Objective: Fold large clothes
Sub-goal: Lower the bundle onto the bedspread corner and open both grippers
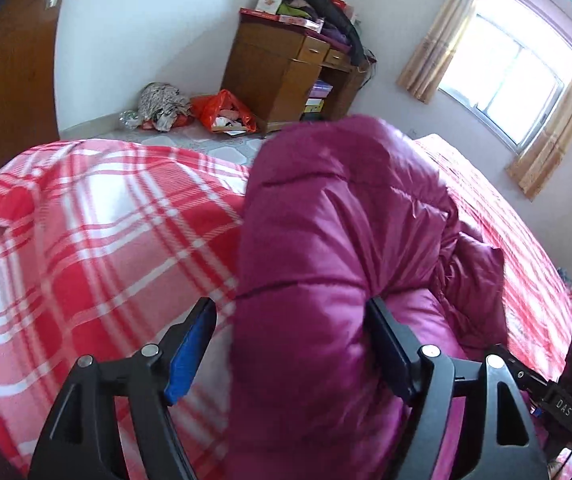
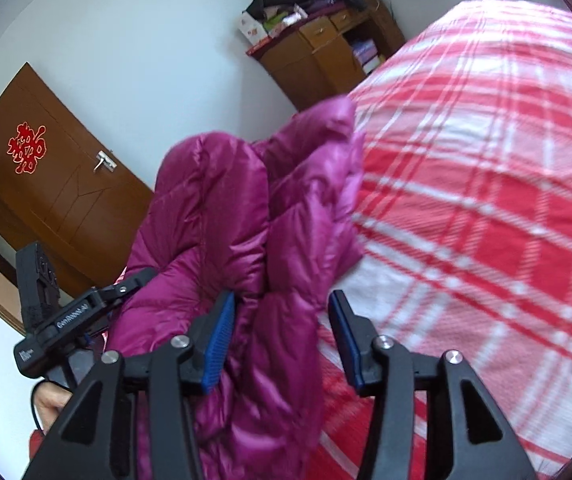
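Note:
A magenta quilted down jacket (image 1: 325, 240) is bunched up over a red and white plaid bed (image 1: 106, 232). In the left wrist view my left gripper (image 1: 291, 320) stands with jaws wide apart and a thick fold of the jacket lies between them, against the right finger. In the right wrist view my right gripper (image 2: 282, 320) also has its jaws apart, with jacket (image 2: 246, 208) padding between them and touching the left blue pad (image 2: 218, 344). The other gripper shows at the left of the right wrist view (image 2: 70, 320).
A wooden desk (image 1: 286, 76) piled with clothes and boxes stands against the far wall. An orange bag (image 1: 226, 112) and a bundle lie on the floor beside it. A brown door (image 2: 54, 184) is at left, a curtained window (image 1: 505, 72) at right.

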`<action>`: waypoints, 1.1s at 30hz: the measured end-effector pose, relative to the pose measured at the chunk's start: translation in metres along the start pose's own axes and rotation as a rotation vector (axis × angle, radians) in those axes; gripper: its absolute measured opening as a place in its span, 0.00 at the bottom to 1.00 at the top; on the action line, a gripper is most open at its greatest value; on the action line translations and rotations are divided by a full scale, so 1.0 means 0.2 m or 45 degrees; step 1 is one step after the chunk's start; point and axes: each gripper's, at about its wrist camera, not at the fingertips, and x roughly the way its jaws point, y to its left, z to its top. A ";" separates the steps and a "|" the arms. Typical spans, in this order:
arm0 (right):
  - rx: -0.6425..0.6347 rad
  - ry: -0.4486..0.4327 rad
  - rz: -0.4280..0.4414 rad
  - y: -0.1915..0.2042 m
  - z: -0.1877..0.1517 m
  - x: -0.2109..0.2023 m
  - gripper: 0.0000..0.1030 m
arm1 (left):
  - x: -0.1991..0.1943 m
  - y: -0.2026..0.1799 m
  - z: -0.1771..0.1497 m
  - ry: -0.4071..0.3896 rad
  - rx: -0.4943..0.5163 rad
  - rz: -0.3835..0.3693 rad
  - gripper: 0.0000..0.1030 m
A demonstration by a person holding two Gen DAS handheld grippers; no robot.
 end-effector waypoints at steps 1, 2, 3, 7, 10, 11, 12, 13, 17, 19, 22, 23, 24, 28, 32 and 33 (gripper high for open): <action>-0.003 -0.025 -0.027 0.00 -0.01 -0.05 0.50 | -0.05 0.01 0.01 -0.009 0.000 0.015 0.74; -0.007 -0.059 -0.060 0.01 -0.01 -0.11 0.50 | -0.08 0.02 0.01 -0.025 0.000 0.030 0.74; -0.011 -0.104 -0.105 0.02 -0.01 -0.18 0.50 | -0.15 0.04 0.03 -0.065 -0.008 0.058 0.74; -0.084 -0.250 -0.164 0.16 0.02 -0.35 0.45 | -0.29 0.02 0.08 -0.203 -0.038 0.114 0.74; -0.195 -0.238 -0.174 0.34 0.07 -0.32 0.41 | -0.24 -0.13 0.13 -0.213 0.078 0.132 0.74; -0.232 -0.219 -0.166 0.40 0.07 -0.28 0.41 | -0.20 -0.16 0.13 -0.202 0.111 0.144 0.74; -0.257 -0.199 -0.162 0.45 0.07 -0.24 0.41 | -0.14 -0.23 0.13 -0.186 0.159 0.164 0.74; -0.279 -0.182 -0.170 0.44 0.09 -0.21 0.41 | -0.11 -0.26 0.10 -0.178 0.190 0.192 0.75; -0.275 -0.067 -0.255 0.47 0.06 -0.04 0.38 | 0.11 -0.32 0.06 -0.061 0.266 0.326 0.75; -0.260 -0.052 -0.308 0.44 0.04 0.01 0.38 | 0.14 -0.31 0.04 -0.079 0.266 0.347 0.75; -0.253 -0.025 -0.347 0.38 0.00 0.07 0.36 | 0.16 -0.30 0.02 -0.089 0.281 0.352 0.76; -0.247 -0.018 -0.350 0.36 0.00 0.09 0.36 | 0.18 -0.30 0.02 -0.087 0.289 0.359 0.77; -0.246 -0.010 -0.357 0.35 -0.01 0.10 0.36 | 0.19 -0.30 0.01 -0.087 0.291 0.366 0.78; -0.281 0.008 -0.399 0.31 0.00 0.19 0.36 | 0.25 -0.33 -0.01 -0.107 0.308 0.404 0.81; -0.248 -0.007 -0.384 0.25 0.00 0.21 0.34 | 0.29 -0.35 -0.01 -0.098 0.317 0.416 0.82; -0.256 -0.015 -0.393 0.25 -0.01 0.21 0.34 | 0.29 -0.34 -0.01 -0.089 0.311 0.406 0.83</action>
